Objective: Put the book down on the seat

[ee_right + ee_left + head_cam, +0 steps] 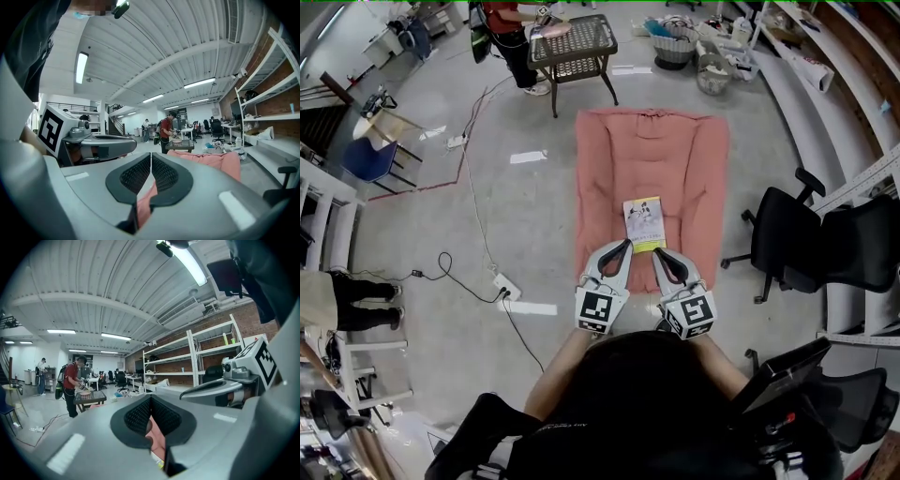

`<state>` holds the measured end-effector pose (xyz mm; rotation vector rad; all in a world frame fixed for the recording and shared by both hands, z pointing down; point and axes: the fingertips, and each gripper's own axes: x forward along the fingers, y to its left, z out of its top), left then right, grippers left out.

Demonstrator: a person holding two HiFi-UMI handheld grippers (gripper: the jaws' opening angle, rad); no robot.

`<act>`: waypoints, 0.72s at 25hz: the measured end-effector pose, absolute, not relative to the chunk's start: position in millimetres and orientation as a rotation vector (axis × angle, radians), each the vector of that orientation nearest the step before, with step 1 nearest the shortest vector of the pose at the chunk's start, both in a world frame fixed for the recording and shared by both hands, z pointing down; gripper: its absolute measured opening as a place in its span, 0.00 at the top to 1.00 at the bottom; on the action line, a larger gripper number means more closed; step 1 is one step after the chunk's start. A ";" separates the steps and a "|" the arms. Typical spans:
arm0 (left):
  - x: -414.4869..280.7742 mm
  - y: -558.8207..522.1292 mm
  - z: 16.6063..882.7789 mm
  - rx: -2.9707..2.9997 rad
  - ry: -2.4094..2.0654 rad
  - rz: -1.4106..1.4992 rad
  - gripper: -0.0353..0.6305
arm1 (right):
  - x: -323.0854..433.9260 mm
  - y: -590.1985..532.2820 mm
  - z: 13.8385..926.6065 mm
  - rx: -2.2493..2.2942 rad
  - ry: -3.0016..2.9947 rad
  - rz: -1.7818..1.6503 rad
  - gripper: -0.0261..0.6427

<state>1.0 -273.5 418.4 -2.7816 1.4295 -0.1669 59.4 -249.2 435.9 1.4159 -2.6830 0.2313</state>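
The grey concrete floor [441,216] fills most of the head view, with white metal shelving [191,359] running along a brick wall at the right side of the room. Spread flat on the floor is a salmon-pink padded seat cushion [609,178], long and rectangular with raised rolls down both sides (it looks more like a lounger pad than a chair). Two black office chairs [787,246] stand just beside its right edge. Beyond its far end stands a dark wicker-topped table [574,39], and a person in a red top [511,42] is at that table's left side.

Nearer the camera, the left gripper [625,245] and the right gripper [657,253] are held side by side over the near end of the seat, both pointing away from the person and roughly level. In each gripper's own view the two jaws meet at their tips with nothing clamped between them; only pink cushion shows through the gap behind the tips, plus a sliver of pale print under the left one.

The thin book with a pale yellow and white cover [644,221] lies flat, cover up, on the near middle part of the seat, between the side rolls. Its near edge sits right at the two gripper tips; whether either tip touches it I cannot tell.
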 end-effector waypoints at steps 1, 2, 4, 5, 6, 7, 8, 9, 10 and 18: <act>-0.1 -273.2 418.8 -2.782 1.427 -0.171 0.94 | 57.7 -248.9 436.3 1.410 -2.684 0.231 0.93; -0.8 -273.0 418.9 -2.782 1.425 -0.174 0.94 | 56.4 -248.7 436.7 1.404 -2.685 0.229 0.93; -1.1 -273.3 419.2 -2.782 1.421 -0.180 0.94 | 55.1 -248.9 437.3 1.394 -2.686 0.226 0.94; -0.6 -273.4 419.7 -2.782 1.419 -0.184 0.94 | 55.0 -249.1 437.3 1.391 -2.687 0.225 0.94; 0.1 -273.5 420.2 -2.782 1.416 -0.188 0.94 | 55.1 -249.4 437.2 1.389 -2.689 0.224 0.94; 1.1 -273.6 420.7 -2.783 1.412 -0.191 0.94 | 55.4 -249.7 437.1 1.387 -2.691 0.223 0.94; 2.0 -273.9 421.0 -2.784 1.408 -0.196 0.94 | 55.6 -250.1 436.8 1.385 -2.692 0.221 0.94; 2.6 -274.0 421.3 -2.785 1.404 -0.199 0.94 | 55.5 -250.5 436.6 1.382 -2.692 0.219 0.94; 2.8 -273.9 421.4 -2.786 1.400 -0.202 0.94 | 55.2 -250.7 436.4 1.379 -2.692 0.216 0.94; 7.6 -272.5 422.7 -2.786 1.389 -0.213 0.94 | 59.8 -253.0 438.0 1.391 -2.683 0.200 0.94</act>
